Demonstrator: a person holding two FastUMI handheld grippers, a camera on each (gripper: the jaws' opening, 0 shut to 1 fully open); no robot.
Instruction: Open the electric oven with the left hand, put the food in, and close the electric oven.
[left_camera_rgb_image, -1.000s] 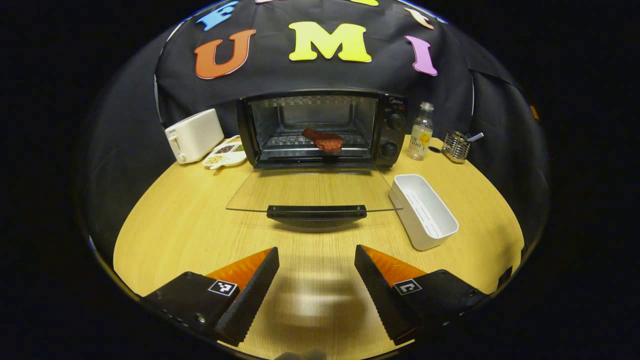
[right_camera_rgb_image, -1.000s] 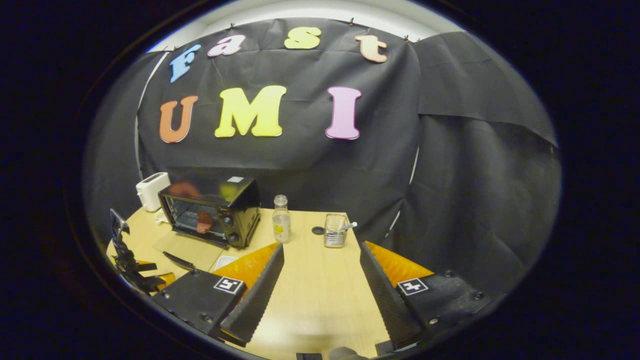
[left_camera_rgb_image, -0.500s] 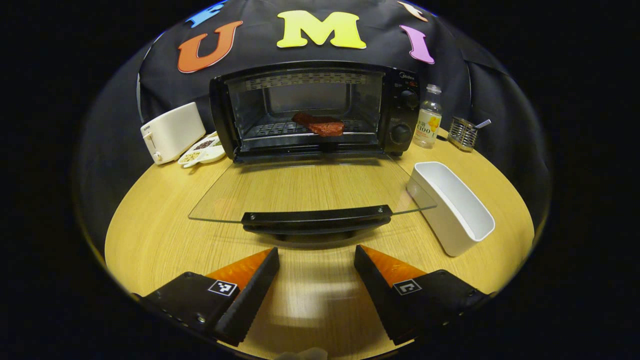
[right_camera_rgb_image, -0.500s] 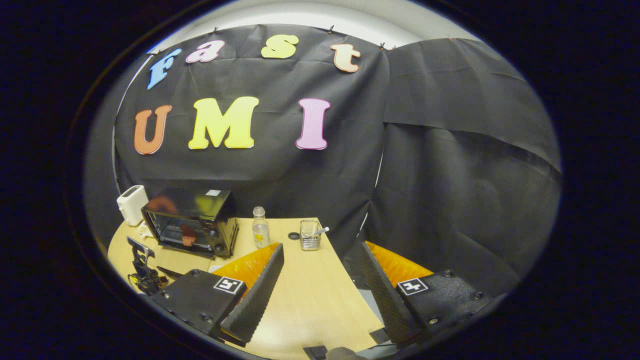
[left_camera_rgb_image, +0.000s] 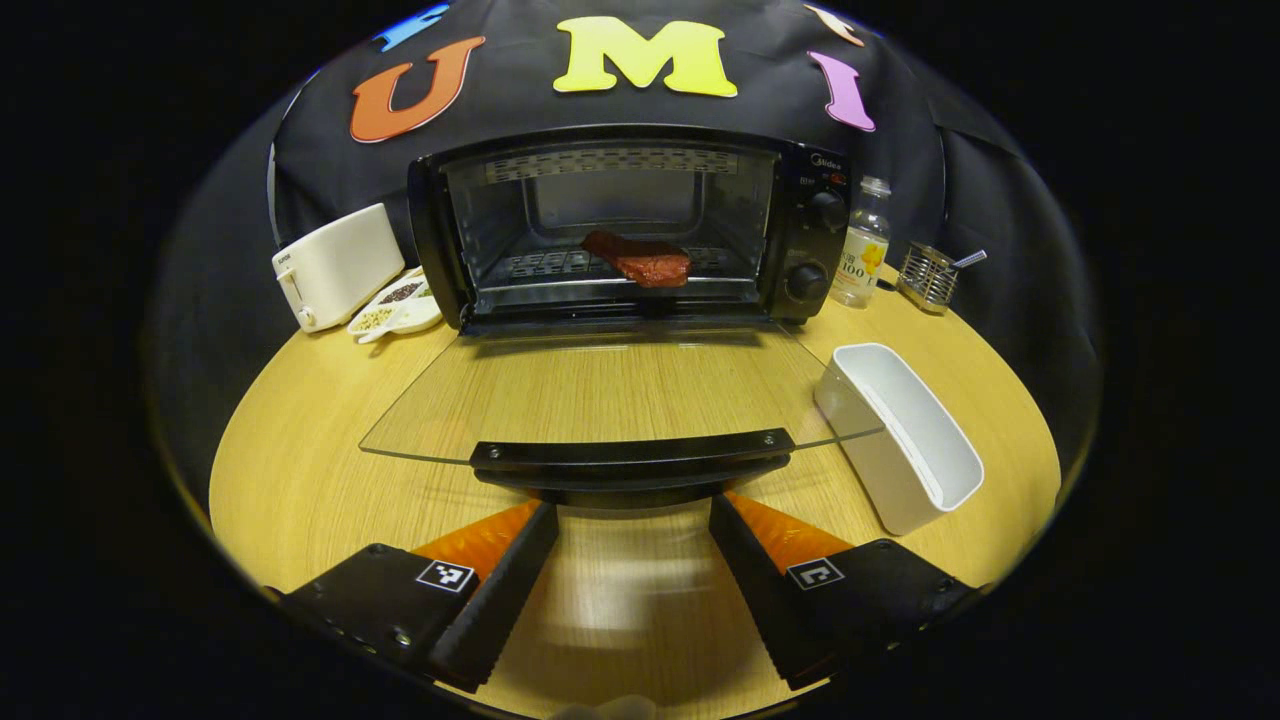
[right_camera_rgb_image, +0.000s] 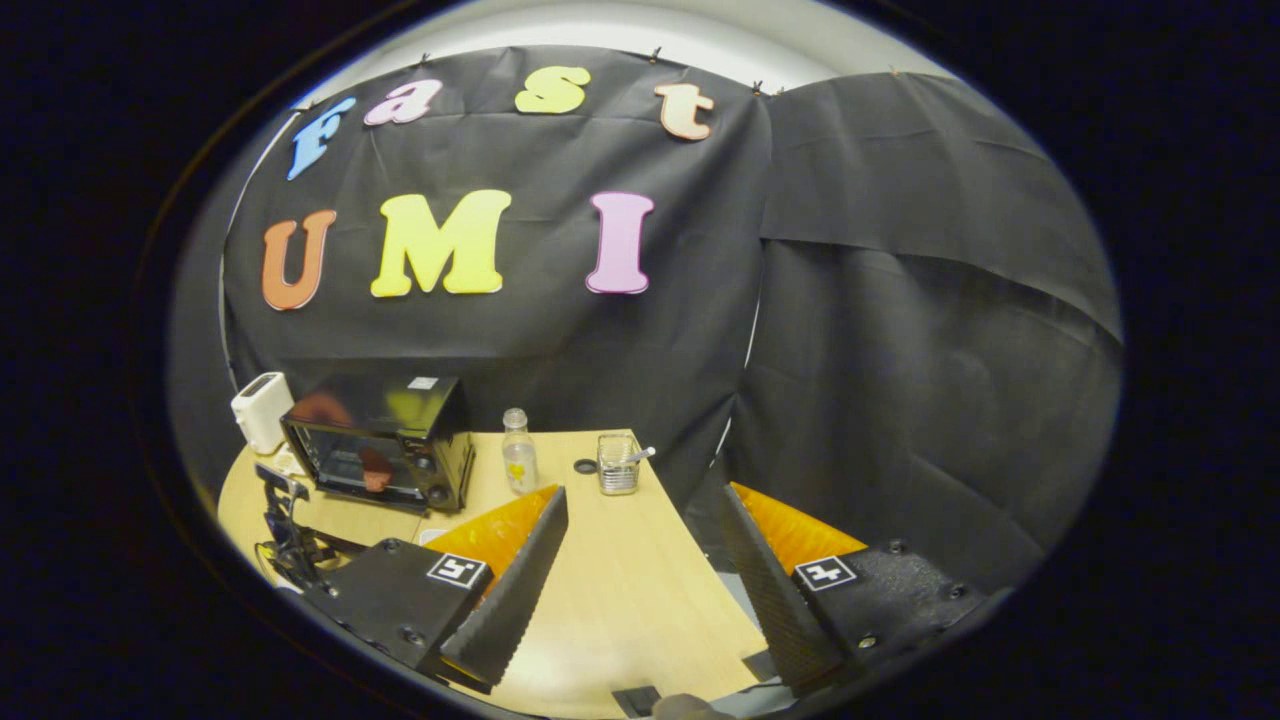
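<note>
A black electric oven (left_camera_rgb_image: 620, 225) stands at the back of the round wooden table, its glass door (left_camera_rgb_image: 610, 395) folded down flat. A reddish-brown piece of food (left_camera_rgb_image: 640, 260) lies on the oven's wire rack. The door's black handle (left_camera_rgb_image: 630, 458) sits just ahead of my left gripper (left_camera_rgb_image: 632, 528), which is open with its fingers on either side below the handle, touching nothing. In the right gripper view my right gripper (right_camera_rgb_image: 640, 545) hangs open and empty above the table's right edge, far from the oven (right_camera_rgb_image: 380, 440). The left gripper (right_camera_rgb_image: 285, 525) shows there near the door.
A white toaster (left_camera_rgb_image: 335, 265) and a small dish of seeds (left_camera_rgb_image: 395, 308) stand left of the oven. A clear bottle (left_camera_rgb_image: 865, 245) and a wire holder (left_camera_rgb_image: 928, 280) stand to its right. A white rectangular tray (left_camera_rgb_image: 905, 435) lies right of the open door.
My left gripper has moved forward and lower toward the door handle, so oven and door look larger. The right gripper has drifted back and to the right, away from the oven.
</note>
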